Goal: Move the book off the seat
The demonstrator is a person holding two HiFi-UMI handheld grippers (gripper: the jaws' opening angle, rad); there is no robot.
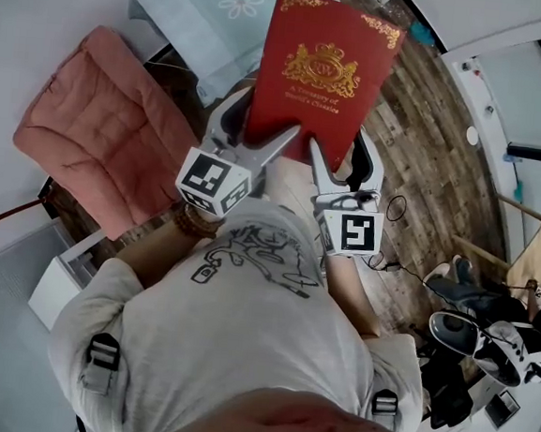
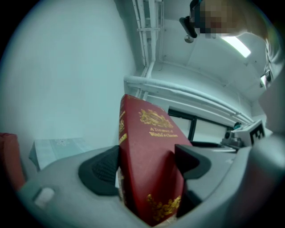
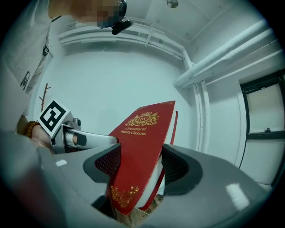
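head view: the person's shirt (image 1: 242, 321) fills the bottom. just past it the left tool (image 1: 265, 114) and the right tool (image 1: 338, 139) each pinch the near edge of the red book (image 1: 321, 64). the book is held in the air to the right of the pink seat (image 1: 99, 130), off its cushion and over the wooden floor (image 1: 426, 158).

left gripper view: both pads press on the book's covers beside the spine.

right gripper view: its pads clamp the tilted book's bottom corner.
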